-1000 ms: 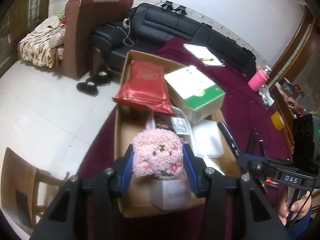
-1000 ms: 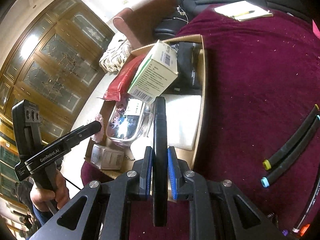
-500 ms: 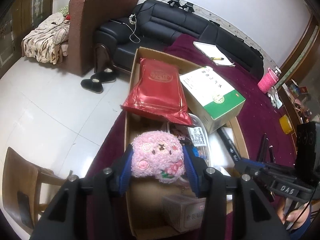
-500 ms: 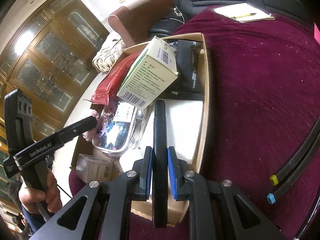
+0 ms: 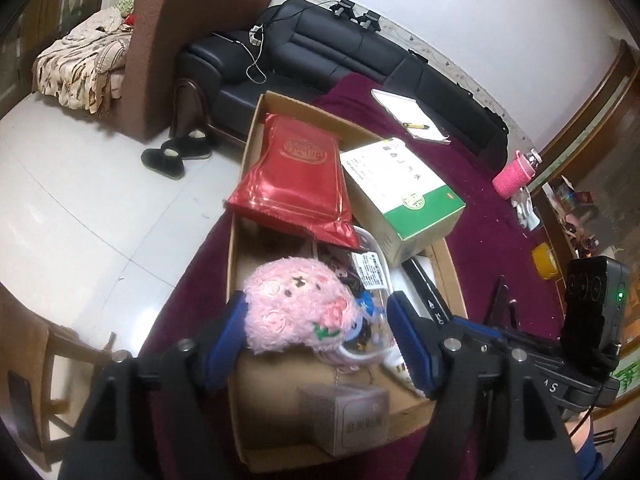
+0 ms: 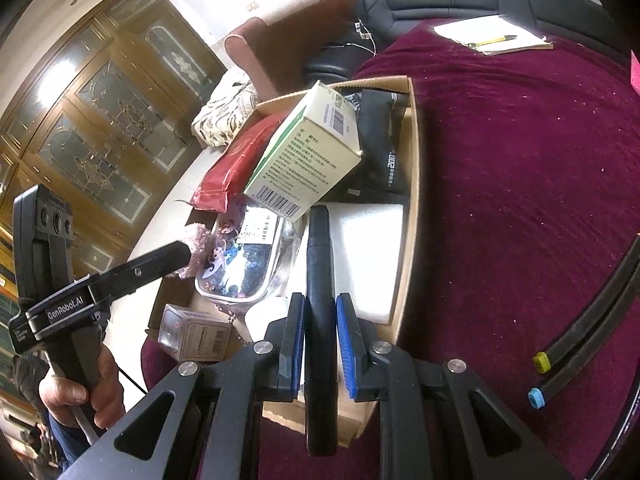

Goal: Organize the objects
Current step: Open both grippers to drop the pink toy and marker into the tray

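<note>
On maroon tabletop (image 6: 520, 160), cardboard box (image 5: 240, 240) sitting at edge nearest white tile floor (image 5: 80, 220); black sofa (image 5: 340, 52) lining far wall. My left claw (image 5: 316, 334) just been spreading, pink plush toy (image 5: 296, 312) lying loose between. My right claw (image 6: 320, 344) pinching black marker (image 6: 319, 280) over box.

1 cardboard box (image 5: 240, 240), 1 plush toy (image 5: 296, 308), 3 markers (image 6: 320, 312).
</note>
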A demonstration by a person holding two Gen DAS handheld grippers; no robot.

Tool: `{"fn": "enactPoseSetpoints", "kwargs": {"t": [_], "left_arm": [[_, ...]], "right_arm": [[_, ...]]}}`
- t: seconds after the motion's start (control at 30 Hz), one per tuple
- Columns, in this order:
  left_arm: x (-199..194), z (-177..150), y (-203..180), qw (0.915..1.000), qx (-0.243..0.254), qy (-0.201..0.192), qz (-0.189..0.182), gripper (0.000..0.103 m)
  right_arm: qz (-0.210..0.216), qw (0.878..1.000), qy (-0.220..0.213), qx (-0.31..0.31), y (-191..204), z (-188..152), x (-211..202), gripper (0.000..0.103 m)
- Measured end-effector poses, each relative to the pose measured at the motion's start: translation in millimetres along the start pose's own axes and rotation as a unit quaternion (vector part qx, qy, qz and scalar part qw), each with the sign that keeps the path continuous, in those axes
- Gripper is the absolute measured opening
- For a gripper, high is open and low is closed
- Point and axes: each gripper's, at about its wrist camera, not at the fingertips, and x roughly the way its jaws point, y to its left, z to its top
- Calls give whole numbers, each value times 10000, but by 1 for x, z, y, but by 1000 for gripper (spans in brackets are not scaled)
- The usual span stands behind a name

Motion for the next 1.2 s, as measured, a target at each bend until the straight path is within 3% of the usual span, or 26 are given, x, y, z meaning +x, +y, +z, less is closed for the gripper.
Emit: {"fn": "enactPoseSetpoints", "kwargs": {"t": [0.3, 0.5, 0.63, 0.8, 0.93, 1.07, 1.2], "left_arm": [[-16, -10, -5, 9999, -7, -32, -95, 71], [-30, -12, -11, 9999, 69, -120, -23, 73], [-37, -13, -13, 9998, 30, -198, -25, 73], [-38, -18, -23, 9997, 109, -208, -62, 73], [-35, -18, -32, 9996, 179, -190, -104, 73], [-35, -20, -40, 9993, 267, -191, -164, 73], [-30, -22, -53, 9988, 397, -167, -220, 73]], "right_arm": [[152, 9997, -101, 131, -8, -6, -20, 20], [204, 9997, -50, 89, -3, 0, -8, 20], [96, 9999, 13, 62, 0, 5, 11, 20], [-433, 9988, -133, -175, -3, 13, 17, 21], [-169, 9998, -119, -42, -10, 13, 5, 29], [-112, 9991, -413, -35, -13, 13, -22, 46], [71, 9984, -545, 121, -26, 1, -46, 48]]}}
